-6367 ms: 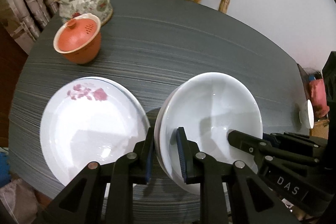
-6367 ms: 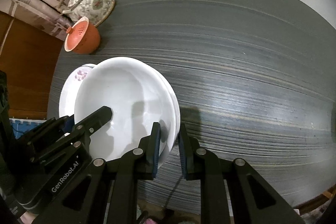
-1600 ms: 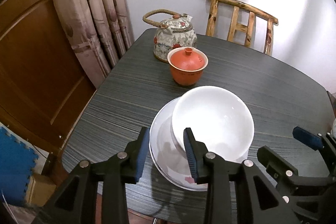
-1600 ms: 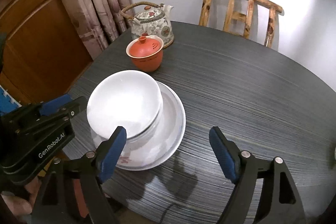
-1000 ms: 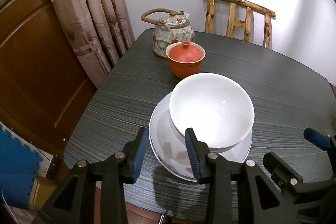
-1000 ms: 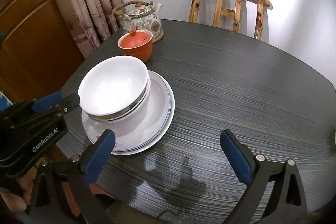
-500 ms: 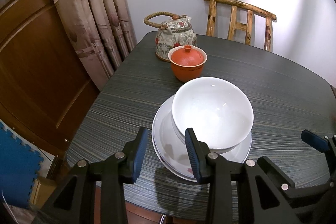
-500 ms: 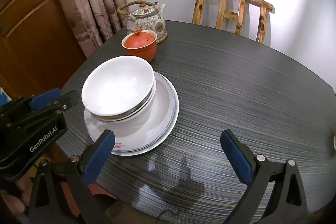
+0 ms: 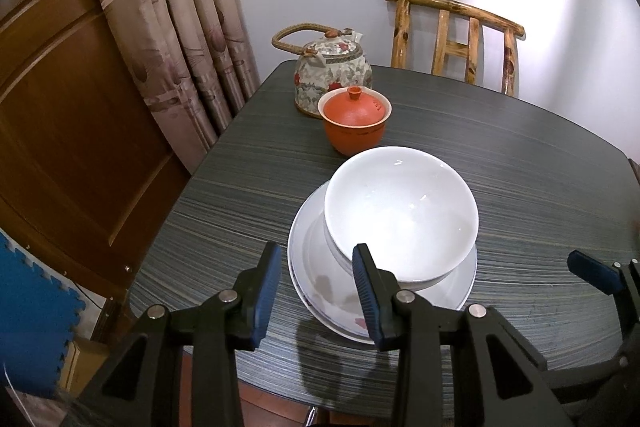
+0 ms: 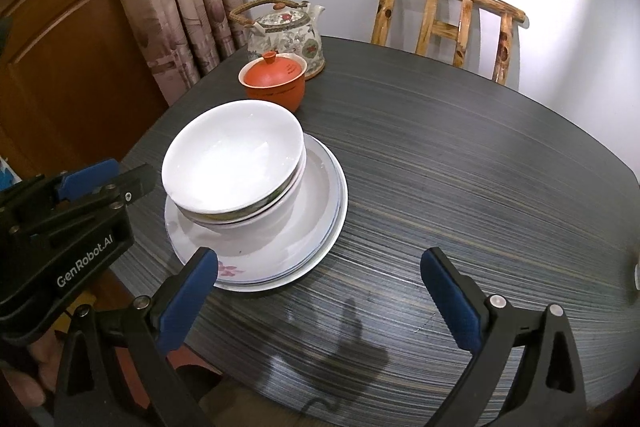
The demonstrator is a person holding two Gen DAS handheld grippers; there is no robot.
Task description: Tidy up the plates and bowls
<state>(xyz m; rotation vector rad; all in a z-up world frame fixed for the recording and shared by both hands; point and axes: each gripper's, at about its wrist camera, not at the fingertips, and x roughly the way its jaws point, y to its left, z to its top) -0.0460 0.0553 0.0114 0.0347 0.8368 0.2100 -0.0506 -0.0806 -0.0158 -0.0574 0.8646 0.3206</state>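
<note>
Ahead of both jaws, bowls (image 10: 234, 163) sit nested on plates (image 10: 316, 247); L gripper (image 9: 316, 291) narrow, empty; R gripper (image 10: 320, 297) wide, empty; a nudge could topple the stack.

The bowls (image 10: 234, 163) hide most of the plates (image 10: 316, 227). A small white thing (image 10: 636, 277) is cut off at the table's right edge.

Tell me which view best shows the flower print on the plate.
The right wrist view: the pink flower lies clear on the plate rim, beside the blue pad. In the left wrist view only a pink smudge peeks out by the left gripper's finger.
</note>
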